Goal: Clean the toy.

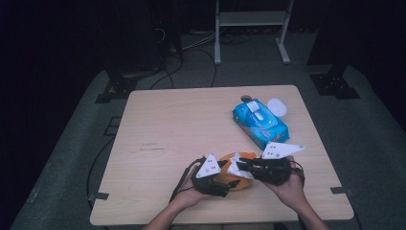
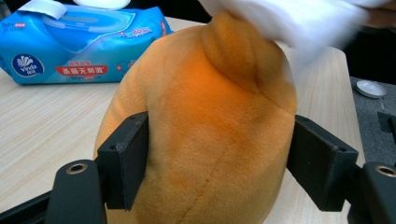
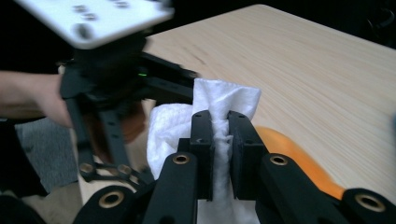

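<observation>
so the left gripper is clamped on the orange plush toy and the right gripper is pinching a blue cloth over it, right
Not quite: the cloth is white, not blue. The right gripper view shows the right gripper with its jaws shut on a white wipe. The blue thing is the wet wipe pack farther back on the table. The left gripper does clamp the orange plush toy.

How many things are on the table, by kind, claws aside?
Orange plush toy: 1
White wipe: 1
Blue wipes pack: 1
White round lid: 1
Small dark round thing behind the pack, too small to identify: 1
Total: 5
</observation>
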A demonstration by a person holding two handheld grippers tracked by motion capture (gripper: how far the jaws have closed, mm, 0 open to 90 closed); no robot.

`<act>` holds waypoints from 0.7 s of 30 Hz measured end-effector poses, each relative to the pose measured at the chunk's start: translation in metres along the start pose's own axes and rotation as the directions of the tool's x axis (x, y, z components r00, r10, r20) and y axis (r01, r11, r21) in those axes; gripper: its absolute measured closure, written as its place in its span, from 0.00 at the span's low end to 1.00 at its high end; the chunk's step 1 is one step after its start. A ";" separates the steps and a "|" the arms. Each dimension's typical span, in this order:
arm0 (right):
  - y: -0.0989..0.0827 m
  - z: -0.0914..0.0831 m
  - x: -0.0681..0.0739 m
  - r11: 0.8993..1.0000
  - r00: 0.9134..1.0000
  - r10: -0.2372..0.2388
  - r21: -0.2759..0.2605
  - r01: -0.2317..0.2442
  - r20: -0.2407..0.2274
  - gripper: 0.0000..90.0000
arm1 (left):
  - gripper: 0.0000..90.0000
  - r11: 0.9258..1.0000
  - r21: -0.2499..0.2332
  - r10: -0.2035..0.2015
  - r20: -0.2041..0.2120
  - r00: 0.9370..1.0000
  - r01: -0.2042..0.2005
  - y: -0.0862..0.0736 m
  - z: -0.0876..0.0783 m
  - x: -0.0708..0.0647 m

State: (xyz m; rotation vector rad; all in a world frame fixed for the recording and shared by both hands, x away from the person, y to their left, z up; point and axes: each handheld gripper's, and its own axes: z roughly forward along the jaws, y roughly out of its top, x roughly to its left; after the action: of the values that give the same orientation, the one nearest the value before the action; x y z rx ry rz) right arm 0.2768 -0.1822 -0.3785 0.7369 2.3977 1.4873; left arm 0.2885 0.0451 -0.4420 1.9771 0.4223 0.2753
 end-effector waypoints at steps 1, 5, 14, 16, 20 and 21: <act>0.002 0.004 0.007 1.000 1.000 -0.028 0.010 0.028 0.001 0.89 | 0.29 1.000 0.007 0.005 -0.003 1.000 -0.005 0.001 0.000 0.000; 0.004 0.007 0.009 0.997 0.997 -0.073 0.018 0.072 0.038 0.89 | 0.32 1.000 0.008 0.011 -0.011 1.000 -0.011 0.000 -0.002 0.000; -0.014 -0.001 -0.028 0.996 0.993 0.084 0.003 -0.085 0.084 0.89 | 0.33 0.997 0.010 0.076 0.045 0.996 -0.077 -0.006 -0.007 0.004; -0.019 0.000 -0.036 0.992 0.989 0.122 0.002 -0.123 0.081 0.89 | 0.33 0.996 0.007 0.092 0.065 0.994 -0.093 -0.008 -0.010 0.008; -0.027 -0.001 -0.053 0.980 0.976 0.200 -0.010 -0.200 0.081 0.89 | 0.33 0.993 0.004 0.116 0.084 0.990 -0.116 -0.011 -0.012 0.012; -0.029 -0.002 -0.056 0.977 0.973 0.213 -0.010 -0.213 0.085 0.89 | 0.33 0.993 0.005 0.119 0.088 0.989 -0.120 -0.011 -0.013 0.012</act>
State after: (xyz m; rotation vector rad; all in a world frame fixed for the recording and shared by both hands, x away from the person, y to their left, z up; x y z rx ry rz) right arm 0.3148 -0.2235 -0.4070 1.0654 2.3142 1.4999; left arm 0.2931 0.0648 -0.4466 2.0197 0.2498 0.2615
